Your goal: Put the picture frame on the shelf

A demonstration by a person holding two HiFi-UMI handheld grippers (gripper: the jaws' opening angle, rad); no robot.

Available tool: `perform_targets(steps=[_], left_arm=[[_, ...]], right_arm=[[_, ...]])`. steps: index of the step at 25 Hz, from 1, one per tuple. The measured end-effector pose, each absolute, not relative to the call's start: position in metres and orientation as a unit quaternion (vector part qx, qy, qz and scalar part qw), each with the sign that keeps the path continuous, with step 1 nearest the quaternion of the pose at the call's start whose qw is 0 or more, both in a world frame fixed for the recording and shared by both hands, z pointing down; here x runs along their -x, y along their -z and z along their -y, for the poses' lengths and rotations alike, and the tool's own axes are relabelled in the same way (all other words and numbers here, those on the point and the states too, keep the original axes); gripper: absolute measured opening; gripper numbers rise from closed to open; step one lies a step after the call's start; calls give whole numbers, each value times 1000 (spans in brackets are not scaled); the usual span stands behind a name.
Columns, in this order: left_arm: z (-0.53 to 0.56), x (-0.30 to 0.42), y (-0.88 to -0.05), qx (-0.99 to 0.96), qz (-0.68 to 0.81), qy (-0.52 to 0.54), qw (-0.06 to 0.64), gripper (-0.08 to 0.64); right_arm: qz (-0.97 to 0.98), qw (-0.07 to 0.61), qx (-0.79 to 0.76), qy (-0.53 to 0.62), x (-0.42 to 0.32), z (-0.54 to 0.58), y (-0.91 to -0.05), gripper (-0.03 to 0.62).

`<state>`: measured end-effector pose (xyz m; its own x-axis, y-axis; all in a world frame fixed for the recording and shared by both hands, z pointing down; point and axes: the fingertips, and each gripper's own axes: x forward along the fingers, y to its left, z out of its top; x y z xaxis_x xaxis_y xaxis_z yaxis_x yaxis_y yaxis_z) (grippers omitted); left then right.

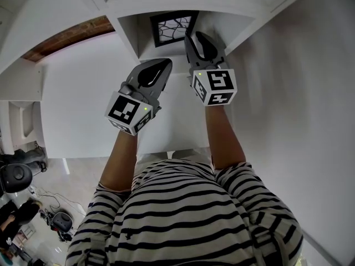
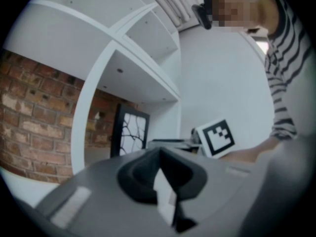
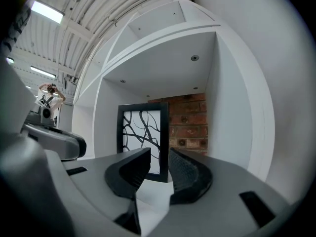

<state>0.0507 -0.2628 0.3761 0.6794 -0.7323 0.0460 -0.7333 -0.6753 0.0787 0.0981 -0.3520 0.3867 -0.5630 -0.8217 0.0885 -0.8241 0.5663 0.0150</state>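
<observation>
A black picture frame (image 1: 172, 27) (image 3: 142, 140) with a branch print stands upright on the floor of a white shelf (image 1: 128, 33) compartment, slightly angled. My right gripper (image 1: 193, 37) (image 3: 159, 164) is open just in front of it, its tips at the compartment's mouth. Nothing lies between its fingers (image 3: 190, 174), and the frame's right edge shows beyond the gap. My left gripper (image 1: 166, 64) (image 2: 159, 150) hangs lower and to the left, outside the compartment, with its jaws together and empty. In the left gripper view the frame (image 2: 130, 132) shows to the left of the right gripper's marker cube (image 2: 217, 137).
Red brick wall (image 3: 188, 123) (image 2: 34, 122) shows through the open back of the shelf. White dividers (image 3: 232, 122) close the compartment on both sides, with more compartments above (image 2: 148, 33). Dark equipment (image 1: 16, 173) and cables lie on the floor at far left.
</observation>
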Motion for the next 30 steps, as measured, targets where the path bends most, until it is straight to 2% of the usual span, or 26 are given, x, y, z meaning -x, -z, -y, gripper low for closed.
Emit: perform_targets(steps=[15,22,30], left_arm=[[246,-53,-371,-920,389,-3,39,8],[226,-63,-371,-925,379,-1,37,8],[198,-67,-370,-930,366,6,43,8]], right_arm=[[926,24,-377,-10,-94,280,-371,81],[940,5,-340,-18,-101,236,-361,21],[951,0,-306,-37,-110,200,-358,9]])
